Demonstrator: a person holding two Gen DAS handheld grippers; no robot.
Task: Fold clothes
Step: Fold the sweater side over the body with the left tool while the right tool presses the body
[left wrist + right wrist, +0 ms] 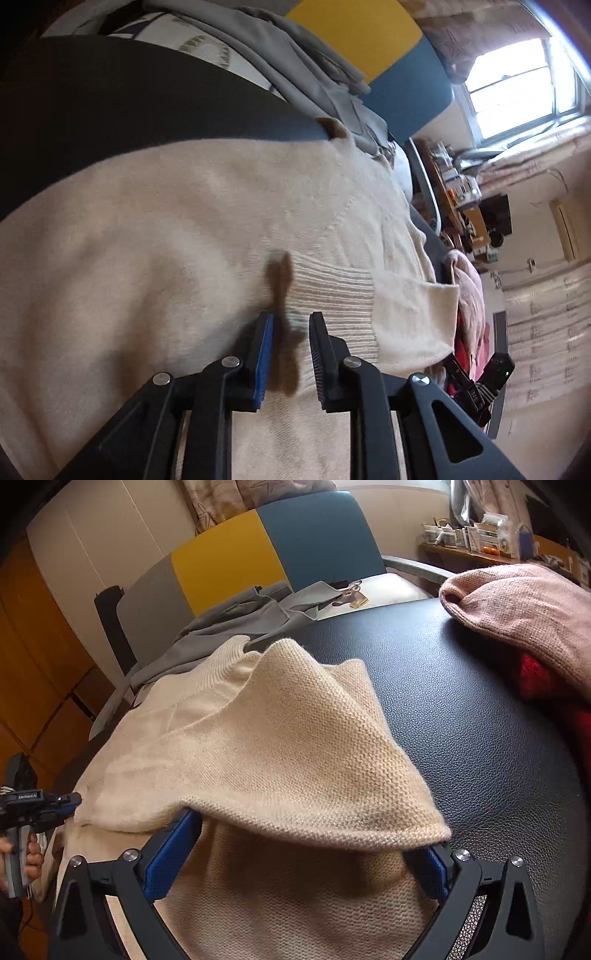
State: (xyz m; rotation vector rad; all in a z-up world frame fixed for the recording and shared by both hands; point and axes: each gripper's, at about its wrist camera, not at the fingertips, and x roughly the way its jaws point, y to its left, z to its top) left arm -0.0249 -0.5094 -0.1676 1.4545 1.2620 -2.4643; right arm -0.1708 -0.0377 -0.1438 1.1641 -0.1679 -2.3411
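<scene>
Right wrist view: the right claw sits lowest in frame, its two blue-padded fingers spread wide. A fold of the cream knit sweater drapes over both fingers and bulges between them; the pads' grip on the cloth is hidden, so I cannot tell whether it is held. The sweater lies on a black leather-textured table, its ribbed collar pointing away from the camera. At the far left edge, the left claw touches the sweater's side, with a hand gripping its handle. Beyond the sweater lies a grey garment; to the right rest a pink knit and something red. Farther back stands a headboard with grey, yellow and blue panels.

Left wrist view: the left claw hovers just above the sweater, its fingers a narrow gap apart and holding nothing. A ribbed cuff lies just ahead of the tips. Beyond, the dark table shows, then the grey garment, and a bright window farthest off.
</scene>
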